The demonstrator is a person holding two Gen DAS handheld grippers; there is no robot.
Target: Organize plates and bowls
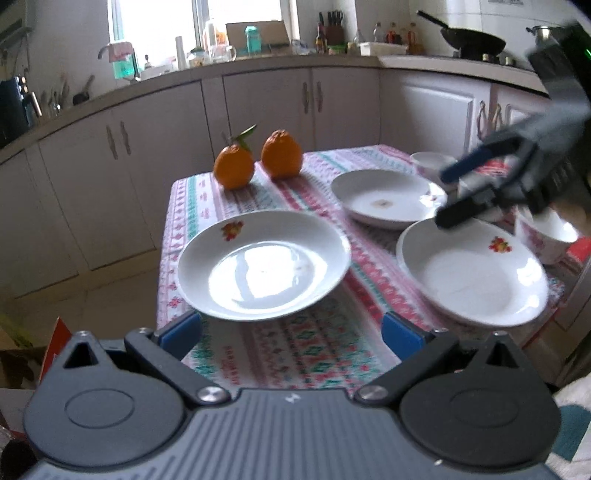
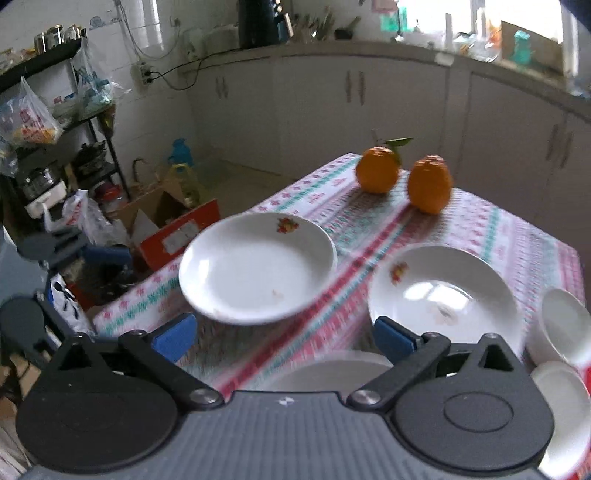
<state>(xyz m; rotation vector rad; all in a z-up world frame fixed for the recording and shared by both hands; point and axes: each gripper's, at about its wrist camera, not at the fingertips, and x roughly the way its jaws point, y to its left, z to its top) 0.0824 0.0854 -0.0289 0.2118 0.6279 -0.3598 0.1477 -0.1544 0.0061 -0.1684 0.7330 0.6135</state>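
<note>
Just beyond the wide-open, empty left hand-held gripper [image 1: 291, 328], 1 plate [image 1: 263, 264]; right hand-held gripper [image 2: 284, 334] likewise.

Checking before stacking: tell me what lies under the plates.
A patterned tablecloth lies under all three plates. The cloth covers whatever is beneath, so that surface cannot be seen.

Red print on tablecloth [image 1: 236, 363] too blurred to read, no other text

Daylight from the overexposed window [image 1: 159, 18] at the top glares on the plate [image 1: 264, 264], while edges bend and the tablecloth [image 2: 295, 347] smears with motion blur.
</note>
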